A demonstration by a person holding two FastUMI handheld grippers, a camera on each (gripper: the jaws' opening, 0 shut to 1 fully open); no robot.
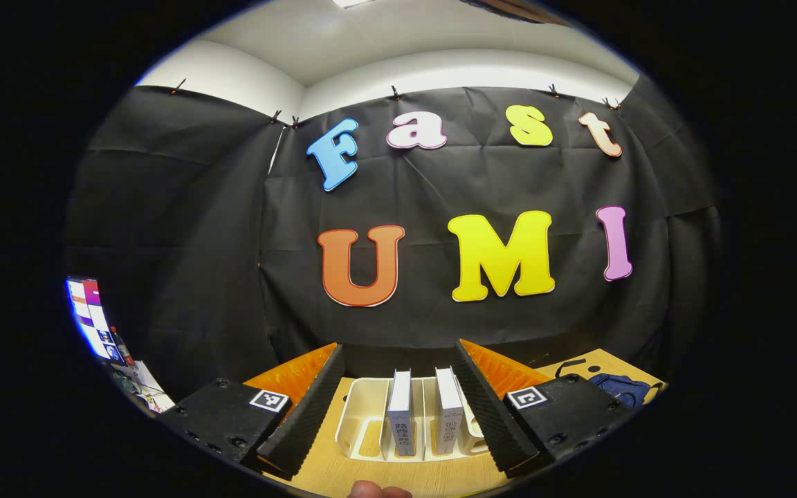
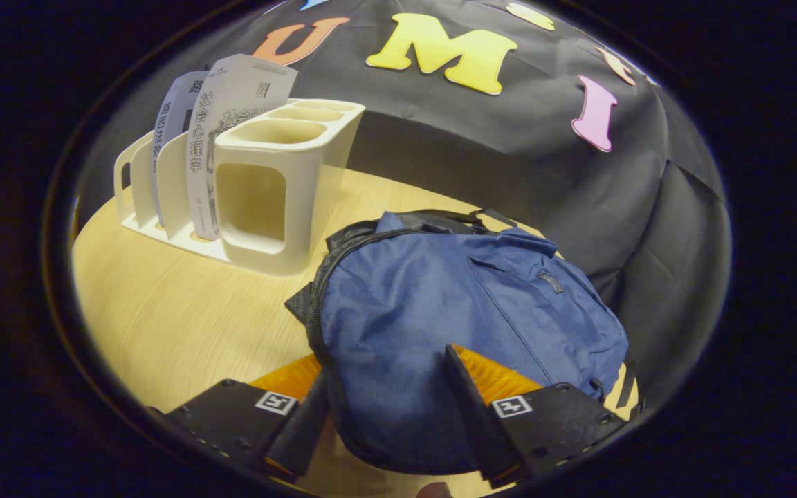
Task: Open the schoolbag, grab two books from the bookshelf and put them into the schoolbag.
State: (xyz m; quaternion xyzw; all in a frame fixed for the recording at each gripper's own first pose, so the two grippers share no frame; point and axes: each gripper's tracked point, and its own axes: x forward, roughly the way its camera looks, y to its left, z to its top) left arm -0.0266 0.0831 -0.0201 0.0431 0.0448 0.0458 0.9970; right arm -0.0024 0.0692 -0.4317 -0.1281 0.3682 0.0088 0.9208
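- The bag [image 2: 454, 311] lay flat on the table [image 2: 163, 325], toward its right edge, zip seemingly closed, with its bulk directly under and between the right gripper's [image 2: 388, 394] fingers.
- Its long axis ran from near the rack's end compartment out toward the table's right edge.
- The right gripper was spread wide over the bag's near end; whether the fingers touched the cloth could not be told, and they pinched nothing.
- The rack [image 1: 371, 415] stood toward the table's back left, with two books [image 1: 402, 415] upright in its slots, spines facing the left gripper [image 1: 398, 401].
- The left gripper hung spread and empty, aimed straight at the books but short of them.
- Judged from this, opening the bag fell to the right gripper, being nearer; the zip pull could not be made out.
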